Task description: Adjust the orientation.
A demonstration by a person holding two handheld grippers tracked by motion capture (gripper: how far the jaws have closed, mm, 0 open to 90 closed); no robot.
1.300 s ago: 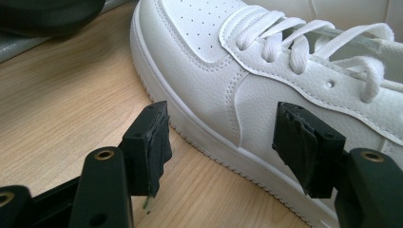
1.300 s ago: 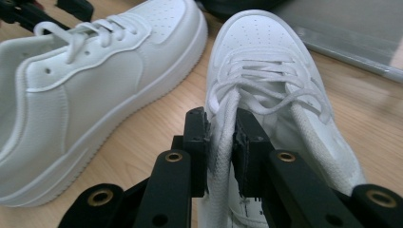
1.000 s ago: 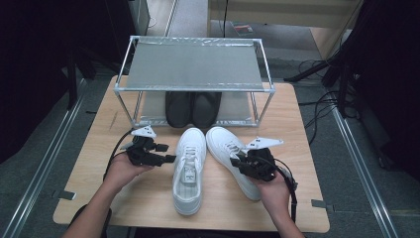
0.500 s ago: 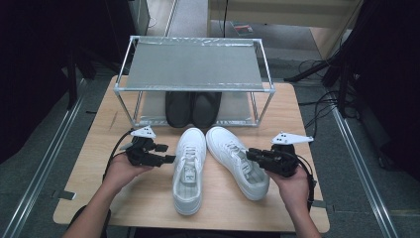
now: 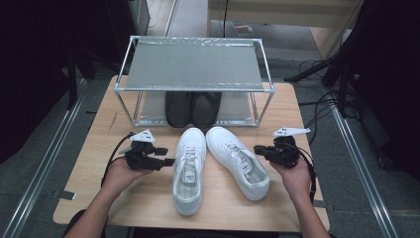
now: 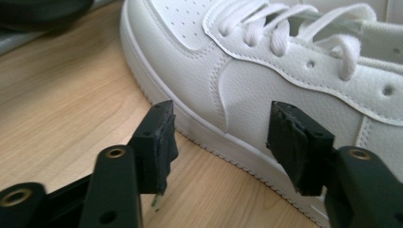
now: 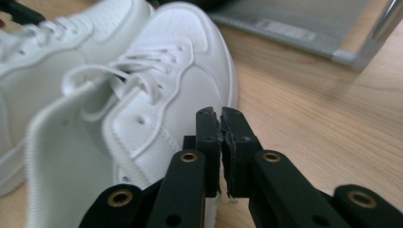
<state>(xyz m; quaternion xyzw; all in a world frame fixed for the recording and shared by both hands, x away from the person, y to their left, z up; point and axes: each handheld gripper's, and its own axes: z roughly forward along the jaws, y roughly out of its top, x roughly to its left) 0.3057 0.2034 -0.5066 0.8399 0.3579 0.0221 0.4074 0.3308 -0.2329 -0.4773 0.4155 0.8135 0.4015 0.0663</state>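
At lower left, the left gripper [image 5: 170, 161], jaws apart and just narrowing, faces the left sneaker [image 5: 189, 168]; at right, the right gripper [image 5: 257, 149], jaws together and empty, sits beside the right sneaker [image 5: 237, 161].

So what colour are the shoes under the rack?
Black shoes, seen best in the high view.

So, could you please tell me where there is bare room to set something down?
The rack's top shelf is bare, as is the table right of the rack. The middle is crowded by the white shoes and the black shoes.
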